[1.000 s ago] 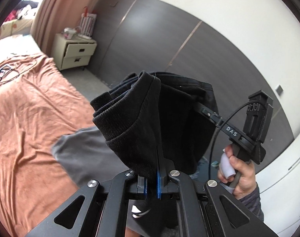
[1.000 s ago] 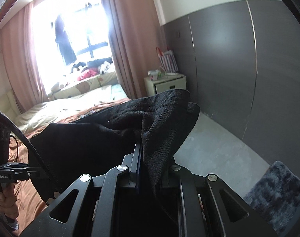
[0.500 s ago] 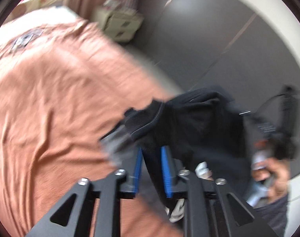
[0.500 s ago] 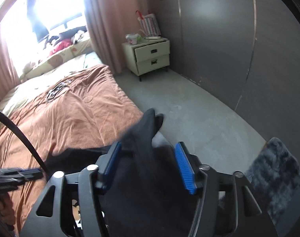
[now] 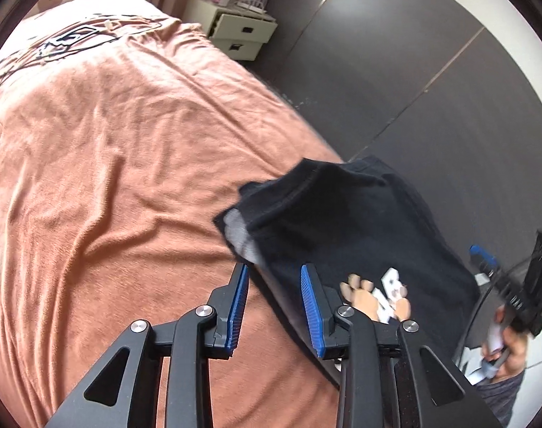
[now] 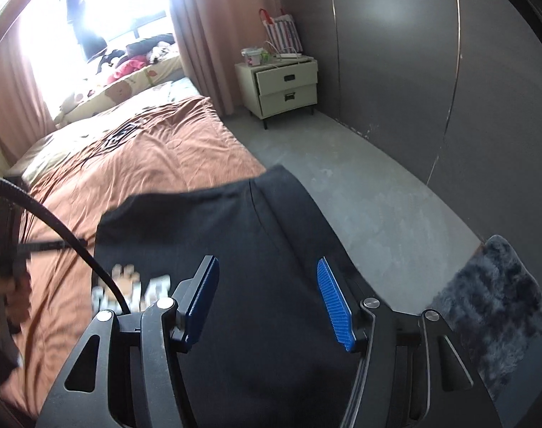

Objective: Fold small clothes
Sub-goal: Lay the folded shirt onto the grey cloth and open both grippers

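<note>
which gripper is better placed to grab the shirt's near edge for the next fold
Probably the left gripper: its open jaws sit right at the edge of the black shirt on the bed. The right gripper, also open, hovers over the shirt's middle.

the orange-brown bedspread [image 5: 103, 164] lies wide and bare to the left of the black garment [image 5: 346, 221], so a gripper can sweep there freely. the garment covers the bed's near corner and hangs toward the grey floor [image 6: 360, 185]. that floor strip is open between the bed and the dark wall panels [image 6: 413, 57]. the cream nightstand [image 6: 283, 87] blocks its far end, its upper drawer pulled out. a shaggy dark rug [image 6: 495, 306] lies at the near right. a black cable [image 6: 50, 214] arcs across the left side above the bed.
</note>
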Demonstrator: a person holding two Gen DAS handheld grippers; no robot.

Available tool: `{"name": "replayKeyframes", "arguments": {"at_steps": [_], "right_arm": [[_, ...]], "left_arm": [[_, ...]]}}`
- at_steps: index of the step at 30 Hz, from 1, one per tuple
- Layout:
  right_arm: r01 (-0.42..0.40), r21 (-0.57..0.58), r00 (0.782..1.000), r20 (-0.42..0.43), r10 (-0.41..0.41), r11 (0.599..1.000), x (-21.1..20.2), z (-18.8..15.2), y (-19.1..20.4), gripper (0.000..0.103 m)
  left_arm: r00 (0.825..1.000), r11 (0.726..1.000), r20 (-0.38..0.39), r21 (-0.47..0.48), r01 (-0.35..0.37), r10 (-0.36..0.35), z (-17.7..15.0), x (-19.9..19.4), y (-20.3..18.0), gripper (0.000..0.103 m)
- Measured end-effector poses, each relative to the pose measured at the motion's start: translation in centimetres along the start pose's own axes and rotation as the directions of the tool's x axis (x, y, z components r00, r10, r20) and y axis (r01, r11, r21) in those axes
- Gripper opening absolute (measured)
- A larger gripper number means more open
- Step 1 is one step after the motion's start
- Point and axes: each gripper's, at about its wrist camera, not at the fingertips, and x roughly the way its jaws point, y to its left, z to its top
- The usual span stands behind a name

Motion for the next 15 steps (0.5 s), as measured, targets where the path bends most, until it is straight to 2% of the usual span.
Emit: {"name": "replayKeyframes", "arguments": {"at_steps": [1,3,6,8,11,13,15], "right_arm": [[0.001,-0.012,1.0,0.003,-0.001,1.0,-0.3,-0.6,-0.5,0.052],[-0.019,-0.048,1.0,-0.016,0.019,0.999,-0.4,-1.4,-1.5,0.041],[-0.057,-0.143,0.997,-0.057,0.049,0.988,0.3,-4.0,0.0,0.039],[-0.023,-0.149,0.997,-0.083,0.01,0.989,1.4,-5.4,0.6,0.036],[0.045,-0.108,0.997,-0.057,-0.052,0.993,1.7,-6.3,0.5,0.034],[0.097,-0.078,0.994,-0.041,-0.1,0.992,1.4,-6.5,0.6,0.029],[0.149,-0.074,0.988,-0.04,-0.152,0.986,1.1,-6.9,1.7,0.029]], "left_arm": [[1.0,1.0,-0.002,0.011,0.007,-0.007,-0.4,-0.1,-0.3,0.033],[1.0,1.0,-0.02,0.022,0.014,-0.013,-1.5,0.0,-0.7,0.033],[0.999,0.999,-0.034,-0.003,0.033,-0.033,-3.0,0.2,-1.0,0.033],[0.999,1.0,-0.041,-0.007,0.028,-0.028,-4.2,-0.1,-1.6,0.033],[0.999,0.999,-0.034,0.015,0.043,-0.042,-6.0,-1.0,-2.3,0.033],[0.999,0.999,-0.04,0.03,0.029,-0.028,-7.5,-2.2,-2.8,0.033],[0.999,0.999,-0.032,0.04,0.021,-0.02,-8.6,-3.7,-3.0,0.033]]}}
